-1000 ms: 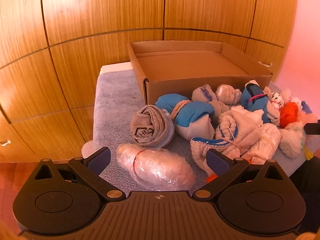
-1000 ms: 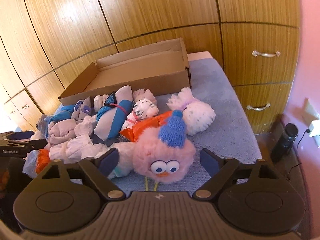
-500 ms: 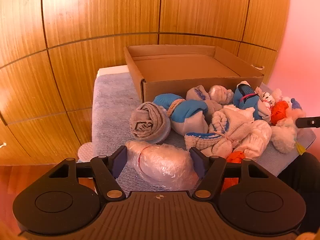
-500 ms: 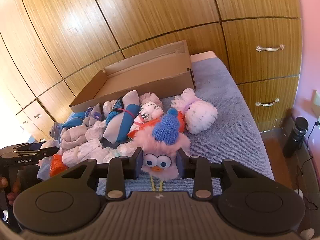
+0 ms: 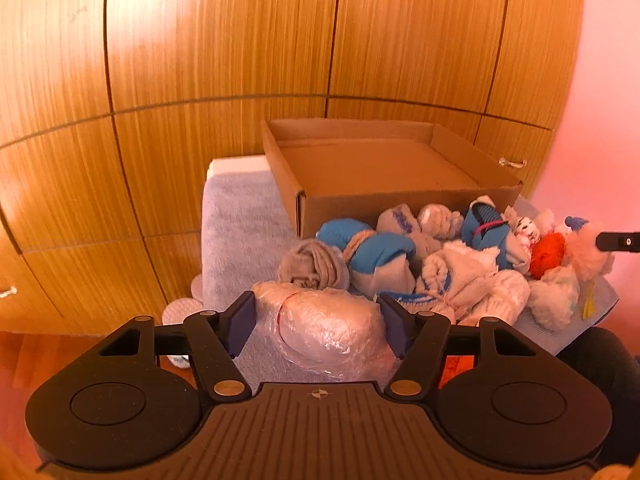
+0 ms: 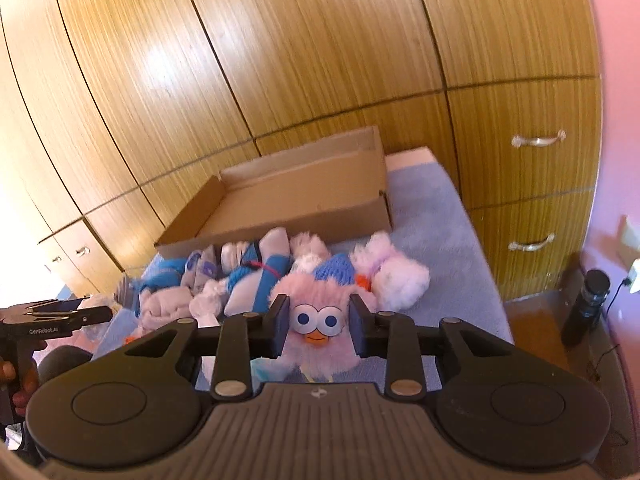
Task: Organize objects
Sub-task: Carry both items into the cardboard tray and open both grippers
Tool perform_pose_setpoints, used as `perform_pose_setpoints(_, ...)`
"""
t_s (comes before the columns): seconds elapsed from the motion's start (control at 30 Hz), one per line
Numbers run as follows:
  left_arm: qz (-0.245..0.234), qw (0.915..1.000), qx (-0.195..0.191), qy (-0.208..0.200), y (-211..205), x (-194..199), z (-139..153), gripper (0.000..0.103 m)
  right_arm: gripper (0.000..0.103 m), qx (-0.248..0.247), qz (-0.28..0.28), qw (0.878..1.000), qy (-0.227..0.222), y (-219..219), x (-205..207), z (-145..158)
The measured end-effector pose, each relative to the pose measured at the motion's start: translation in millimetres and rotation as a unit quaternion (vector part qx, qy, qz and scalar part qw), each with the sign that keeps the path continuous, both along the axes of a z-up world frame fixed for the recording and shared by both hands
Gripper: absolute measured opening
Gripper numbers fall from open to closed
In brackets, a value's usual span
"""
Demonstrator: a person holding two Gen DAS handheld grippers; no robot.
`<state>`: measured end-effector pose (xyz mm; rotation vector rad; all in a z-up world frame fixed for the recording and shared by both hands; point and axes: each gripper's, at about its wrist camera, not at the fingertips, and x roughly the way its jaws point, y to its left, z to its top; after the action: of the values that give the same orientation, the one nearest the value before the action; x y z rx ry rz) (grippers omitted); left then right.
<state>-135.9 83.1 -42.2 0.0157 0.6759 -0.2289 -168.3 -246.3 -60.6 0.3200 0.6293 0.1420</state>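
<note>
Left wrist view. The left tool (image 5: 318, 322) has just been closing, and its two pads now clamp a plastic-wrapped bundle (image 5: 330, 330) tied with a thin red band, one pad pressed to each flank. Whether the bundle rests on the cloth or is raised off it cannot be told. Behind it lies a rolled grey sock (image 5: 316, 266), then a blue and white bundle (image 5: 380, 254), then a heap of white knitted rolls (image 5: 472, 280) and an orange woolly piece (image 5: 550, 250), all on a bench covered with a pale blue cloth (image 5: 236, 224). An open cardboard box (image 5: 372, 168) stands on the far part of the bench against wooden cabinet doors (image 5: 200, 60); the sock heap lies against its near wall. At the right edge, the tip of the other tool shows beside a pink fluffy mass.

Right wrist view. At the far left, a hand (image 6: 16, 384) grips the handle of the left tool, seen side-on. In the centre, the right tool (image 6: 318, 326) is drawn in tight on a pink plush bird (image 6: 318, 320) with large eyes, an orange beak and a blue knitted cap (image 6: 334, 274); its pads sink into the fur on either side of the face. Behind the bird lie a blue sock roll bound with a red band (image 6: 256, 280) and, to the right, a white fluffy bundle (image 6: 394, 274). Farther right stand drawer fronts with metal handles (image 6: 538, 142) and a dark bottle (image 6: 586, 306) on the floor.
</note>
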Motion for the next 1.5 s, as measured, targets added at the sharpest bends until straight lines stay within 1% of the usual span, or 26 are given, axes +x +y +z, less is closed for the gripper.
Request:
perform_pose_setpoints(0.13,-0.001,0.9999,0.001,-0.011,-2,2,8,0.070,0.028,-0.006,-0.005,1.000,-0.012,-4,3,8)
perform_pose_setpoints(0.3,-0.002,0.9997,-0.007,-0.023,-3,3,22,0.070,0.028,-0.008,-0.004,1.000,-0.021,-8,6,15)
perform_pose_setpoints(0.4,-0.011,0.9991,-0.018,-0.037,-6,7,36,0.070,0.028,0.007,-0.003,1.000,-0.025,-10,11,18)
perform_pose_setpoints(0.47,-0.022,0.9984,-0.010,-0.051,-13,13,48,0.070,0.028,0.012,0.001,0.999,-0.030,-10,15,23)
perform_pose_setpoints(0.53,-0.033,0.9973,-0.005,-0.065,-20,22,60,0.070,0.028,0.015,0.011,0.999,-0.043,-9,21,33)
perform_pose_setpoints(0.63,-0.045,0.9955,0.003,-0.084,-32,46,79,0.070,0.028,0.019,0.028,0.997,-0.068,-7,39,57)
perform_pose_setpoints(0.73,-0.052,0.9939,0.020,-0.095,-47,86,93,0.070,0.028,0.015,0.049,0.995,-0.084,0,76,79)
perform_pose_setpoints(0.83,-0.065,0.9923,0.036,-0.099,-60,130,96,0.070,0.028,0.027,0.070,0.994,-0.073,9,125,89)
perform_pose_setpoints(0.87,-0.072,0.9911,0.048,-0.101,-64,143,94,0.070,0.028,0.030,0.078,0.994,-0.067,14,141,89)
perform_pose_setpoints(0.9,-0.080,0.9887,0.068,-0.107,-71,160,90,0.070,0.028,0.033,0.084,0.994,-0.056,18,159,88)
perform_pose_setpoints(0.97,-0.093,0.9861,0.092,-0.102,-79,188,79,0.070,0.028,0.040,0.093,0.994,-0.033,29,198,81)
perform_pose_setpoints(1.07,-0.116,0.9821,0.120,-0.087,-85,225,57,0.070,0.028,0.044,0.103,0.994,0.005,46,253,62)
perform_pose_setpoints(1.13,-0.129,0.9764,0.152,-0.083,-89,248,40,0.070,0.028,0.048,0.108,0.993,0.030,58,285,45)
perform_pose_setpoints(1.17,-0.135,0.9749,0.160,-0.076,-89,257,33,0.070,0.028,0.045,0.112,0.992,0.042,64,298,37)
perform_pose_setpoints(1.33,-0.156,0.9687,0.186,-0.050,-83,293,-2,0.070,0.028,0.015,0.123,0.989,0.086,97,347,0)
perform_pose_setpoints(1.5,-0.165,0.9637,0.207,-0.037,-79,308,-25,0.070,0.028,-0.001,0.125,0.986,0.108,116,368,-20)
